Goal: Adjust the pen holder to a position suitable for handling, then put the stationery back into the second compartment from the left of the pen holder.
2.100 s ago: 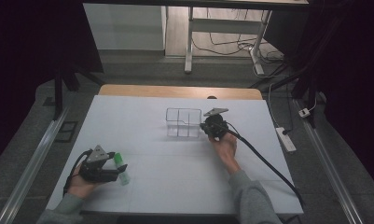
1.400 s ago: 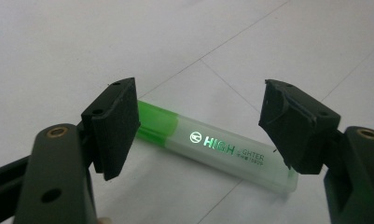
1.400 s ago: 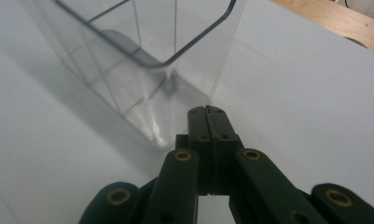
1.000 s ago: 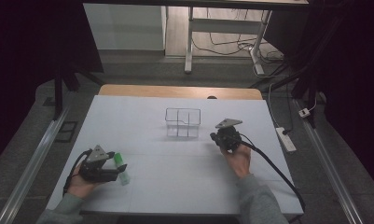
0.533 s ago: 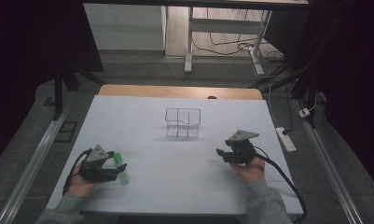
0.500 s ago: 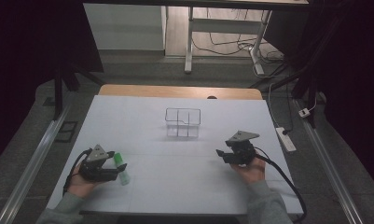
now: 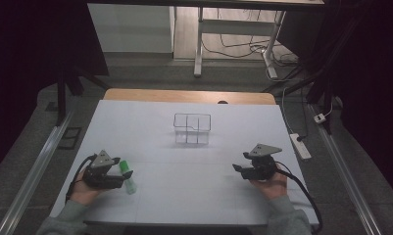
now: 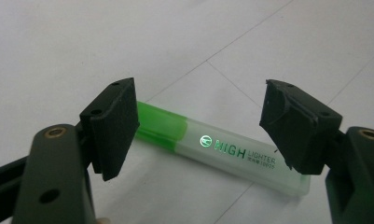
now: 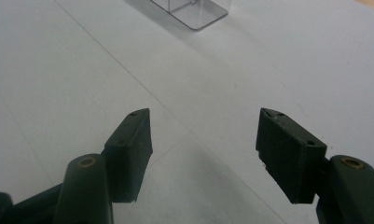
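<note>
A green highlighter point(image 8: 222, 154) with a clear cap lies flat on the white table, between the jaws of my left gripper point(image 8: 198, 95). That gripper is open and its pads stand clear of the pen. From above, the highlighter point(image 7: 126, 175) sits at the near left, just ahead of the left gripper point(image 7: 123, 180). My right gripper point(image 7: 237, 169) rests at the near right, pointing left. Its jaws have just been opening and stand wide, with nothing between them point(image 9: 204, 116). A clear divided box point(image 7: 192, 128) stands mid-table, and its corner point(image 9: 194, 11) is ahead of the right gripper.
The white sheet point(image 7: 194, 166) covers the table, with a wooden strip point(image 7: 184, 95) at the far edge. A power strip point(image 7: 300, 146) lies off the right side. Metal rails run along both sides, and cables trail from both grippers.
My right hand has drawn back from beside the clear box to the near right of the table, and its jaws have opened. The left hand and the highlighter have not moved.
</note>
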A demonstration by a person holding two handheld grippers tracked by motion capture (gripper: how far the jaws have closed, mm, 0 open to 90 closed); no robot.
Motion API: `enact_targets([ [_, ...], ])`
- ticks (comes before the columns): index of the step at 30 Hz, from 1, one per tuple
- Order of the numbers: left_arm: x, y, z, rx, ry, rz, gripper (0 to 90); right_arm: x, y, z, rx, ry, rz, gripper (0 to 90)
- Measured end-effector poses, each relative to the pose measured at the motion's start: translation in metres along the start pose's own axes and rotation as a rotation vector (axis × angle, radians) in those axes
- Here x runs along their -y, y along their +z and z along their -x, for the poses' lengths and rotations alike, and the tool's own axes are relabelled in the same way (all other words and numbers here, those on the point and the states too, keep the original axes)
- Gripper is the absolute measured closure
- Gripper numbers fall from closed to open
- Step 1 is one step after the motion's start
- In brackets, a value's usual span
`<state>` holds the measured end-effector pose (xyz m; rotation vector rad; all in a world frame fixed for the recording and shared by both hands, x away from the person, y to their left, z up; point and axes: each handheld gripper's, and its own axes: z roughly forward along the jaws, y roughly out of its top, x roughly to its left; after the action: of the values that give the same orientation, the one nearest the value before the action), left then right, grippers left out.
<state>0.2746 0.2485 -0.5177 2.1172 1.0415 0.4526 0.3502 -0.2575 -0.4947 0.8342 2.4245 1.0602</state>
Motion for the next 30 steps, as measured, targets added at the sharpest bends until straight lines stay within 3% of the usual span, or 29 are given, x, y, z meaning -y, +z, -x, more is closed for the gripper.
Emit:
enact_targets([
  [10,-0.004,-0.001,0.0,0.004,0.004,0.004,27.2,0.005,-0.005,0.001,-0.026,0.009,0.011,34.5],
  [16,-0.014,-0.008,0.005,0.009,0.056,-0.005,26.7,0.005,-0.004,0.001,-0.041,0.01,0.009,34.7],
  [22,-0.028,-0.011,0.002,0.043,0.174,-0.069,25.5,0.005,-0.005,0.001,-0.036,0.006,0.014,34.7],
  [30,-0.052,-0.009,-0.01,0.094,0.384,-0.156,24.7,0.006,-0.007,0.001,-0.036,0.001,0.011,34.6],
])
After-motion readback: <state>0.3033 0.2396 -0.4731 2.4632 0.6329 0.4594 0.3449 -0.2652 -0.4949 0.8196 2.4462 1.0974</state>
